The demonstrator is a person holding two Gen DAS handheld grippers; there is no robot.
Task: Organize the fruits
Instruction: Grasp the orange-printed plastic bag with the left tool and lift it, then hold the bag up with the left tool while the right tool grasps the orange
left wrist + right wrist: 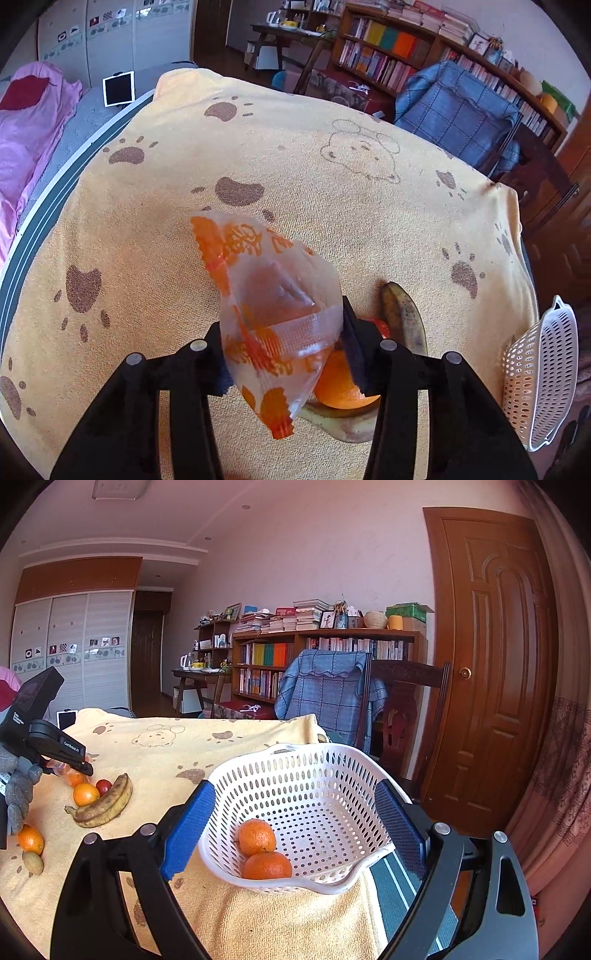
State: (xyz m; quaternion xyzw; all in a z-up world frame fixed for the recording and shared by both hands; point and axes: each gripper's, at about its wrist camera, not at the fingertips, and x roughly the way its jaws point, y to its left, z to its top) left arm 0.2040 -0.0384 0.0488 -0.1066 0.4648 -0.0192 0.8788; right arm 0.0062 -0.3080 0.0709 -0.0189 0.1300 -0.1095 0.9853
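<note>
My left gripper is shut on a clear plastic wrapper with orange print and holds it above the yellow towel. Below it lie an orange, a red fruit and a spotted banana. In the right wrist view my right gripper is open, its blue pads on either side of a white perforated basket holding two oranges. The banana, an orange, a red fruit, another orange and a brownish fruit lie at the left.
The basket's edge shows at the right in the left wrist view. A chair draped in blue cloth, bookshelves and a wooden door stand behind the table. A bed with pink bedding lies to the left.
</note>
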